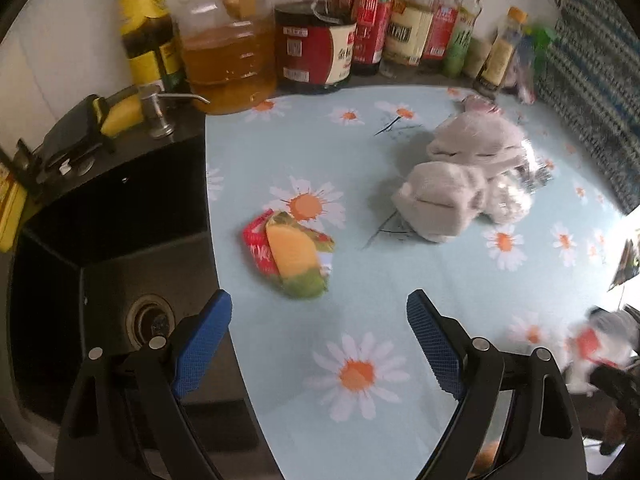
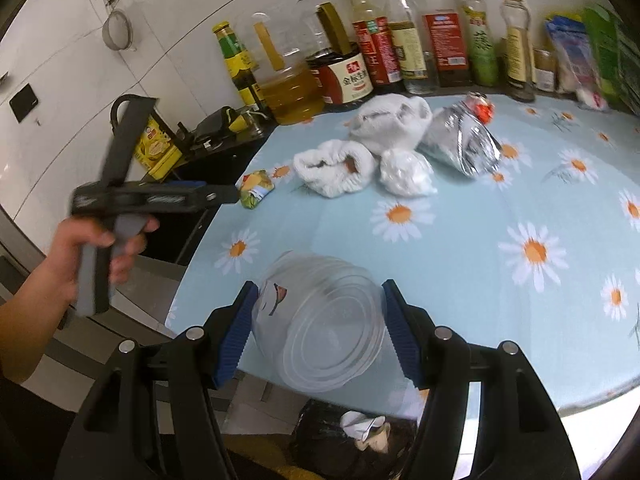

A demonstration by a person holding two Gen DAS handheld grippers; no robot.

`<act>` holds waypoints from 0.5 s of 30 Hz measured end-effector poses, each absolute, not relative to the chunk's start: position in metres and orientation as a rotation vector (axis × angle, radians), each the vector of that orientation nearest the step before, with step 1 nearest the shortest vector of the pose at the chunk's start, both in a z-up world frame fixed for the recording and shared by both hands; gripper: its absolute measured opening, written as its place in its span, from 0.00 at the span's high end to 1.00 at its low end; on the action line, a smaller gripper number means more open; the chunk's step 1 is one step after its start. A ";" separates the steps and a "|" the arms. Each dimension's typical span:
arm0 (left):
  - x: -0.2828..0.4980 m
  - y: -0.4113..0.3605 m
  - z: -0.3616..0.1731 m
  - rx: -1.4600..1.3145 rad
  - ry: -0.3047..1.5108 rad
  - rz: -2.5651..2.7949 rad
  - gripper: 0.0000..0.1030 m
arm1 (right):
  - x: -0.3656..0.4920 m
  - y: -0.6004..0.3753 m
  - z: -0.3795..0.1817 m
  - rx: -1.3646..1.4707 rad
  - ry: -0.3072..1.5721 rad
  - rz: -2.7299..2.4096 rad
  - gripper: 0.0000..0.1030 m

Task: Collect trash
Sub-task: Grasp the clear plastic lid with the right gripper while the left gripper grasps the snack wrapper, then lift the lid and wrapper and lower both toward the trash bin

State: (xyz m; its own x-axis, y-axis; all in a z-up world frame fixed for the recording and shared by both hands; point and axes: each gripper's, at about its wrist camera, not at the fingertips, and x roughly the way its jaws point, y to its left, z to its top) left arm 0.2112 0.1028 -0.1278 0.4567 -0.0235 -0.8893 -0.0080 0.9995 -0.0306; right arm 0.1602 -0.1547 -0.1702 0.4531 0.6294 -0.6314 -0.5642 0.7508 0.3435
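Left gripper: fingers standing wide apart, gripping nothing, carried by the left hand. Right gripper: fingers pressing both sides of a clear container.

On my table: two white cloths, one wrapper, one foil bag. One clear bowl. Nine bottles behind.

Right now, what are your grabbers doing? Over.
Left gripper open, empty, near candy wrapper. Right gripper shut on clear plastic bowl. Nothing blocking.
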 end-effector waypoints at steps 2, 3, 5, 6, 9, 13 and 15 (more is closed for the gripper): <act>0.221 0.103 -0.133 -0.013 1.098 -0.022 0.16 | 0.154 -0.158 -0.171 0.097 0.818 0.721 0.39; 0.225 0.103 -0.137 0.001 1.101 -0.020 0.16 | 0.152 -0.160 -0.172 0.099 0.819 0.712 0.39; 0.235 0.106 -0.146 0.010 1.119 -0.018 0.16 | 0.149 -0.163 -0.175 0.116 0.826 0.695 0.39; 0.239 0.108 -0.151 0.007 1.132 -0.016 0.17 | 0.148 -0.164 -0.175 0.120 0.828 0.687 0.39; 0.247 0.114 -0.157 -0.028 1.134 -0.026 0.18 | 0.142 -0.168 -0.174 0.131 0.820 0.665 0.39; 0.256 0.118 -0.165 -0.039 1.149 -0.033 0.31 | 0.139 -0.171 -0.176 0.153 0.821 0.640 0.39; 0.260 0.119 -0.167 -0.035 1.150 -0.028 0.38 | 0.136 -0.171 -0.175 0.157 0.820 0.632 0.39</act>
